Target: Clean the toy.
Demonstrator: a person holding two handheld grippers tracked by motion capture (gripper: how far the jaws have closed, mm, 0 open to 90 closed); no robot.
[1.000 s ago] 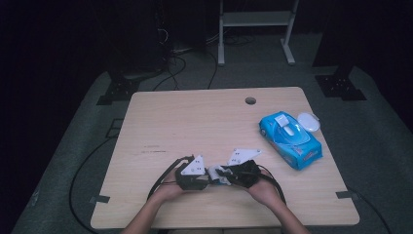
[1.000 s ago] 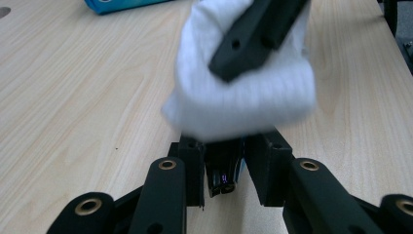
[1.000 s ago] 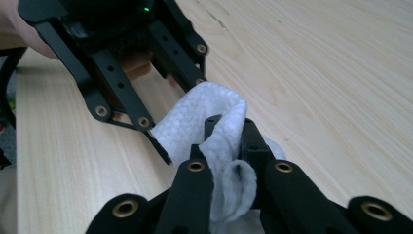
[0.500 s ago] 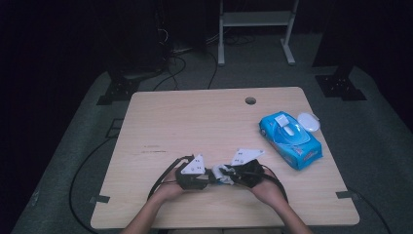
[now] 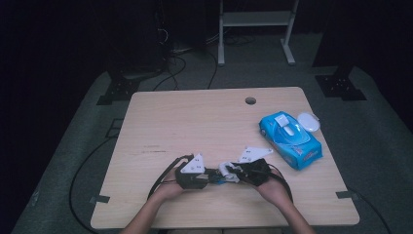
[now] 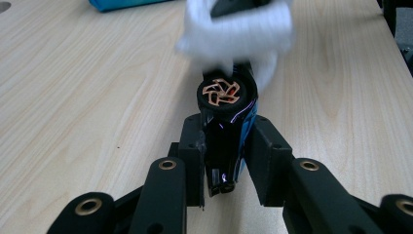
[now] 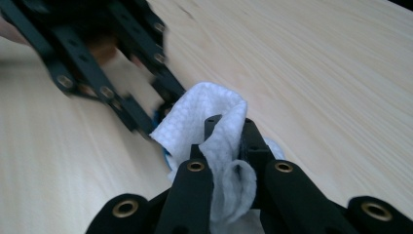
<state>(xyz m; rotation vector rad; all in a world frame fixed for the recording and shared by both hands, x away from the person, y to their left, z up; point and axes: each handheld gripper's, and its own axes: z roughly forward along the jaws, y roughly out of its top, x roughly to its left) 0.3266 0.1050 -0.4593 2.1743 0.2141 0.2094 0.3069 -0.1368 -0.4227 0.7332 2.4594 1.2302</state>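
Note:
My left gripper [image 6: 226,161] is shut on a small black and blue object [image 6: 225,126] whose round end shows a copper-coloured pinwheel pattern. It lies low over the wooden table [image 5: 195,122] near the front edge, where the left gripper [image 5: 209,176] points right. My right gripper [image 7: 226,134] is shut on a crumpled white wipe [image 7: 204,122]. The right gripper [image 5: 233,171] faces the left one tip to tip. The wipe [image 6: 238,29] lies against the far end of the object and hides that end; in the high view the wipe [image 5: 226,170] sits between both grippers.
A blue pack of wet wipes [image 5: 290,140] lies at the table's right side, with a white oval lid [image 5: 308,122] beside it at the edge. A round cable hole [image 5: 250,101] is near the back edge. Cables trail off the front left.
The right gripper with the wipe has shifted slightly to the right at the object's end. The left gripper has stayed put.

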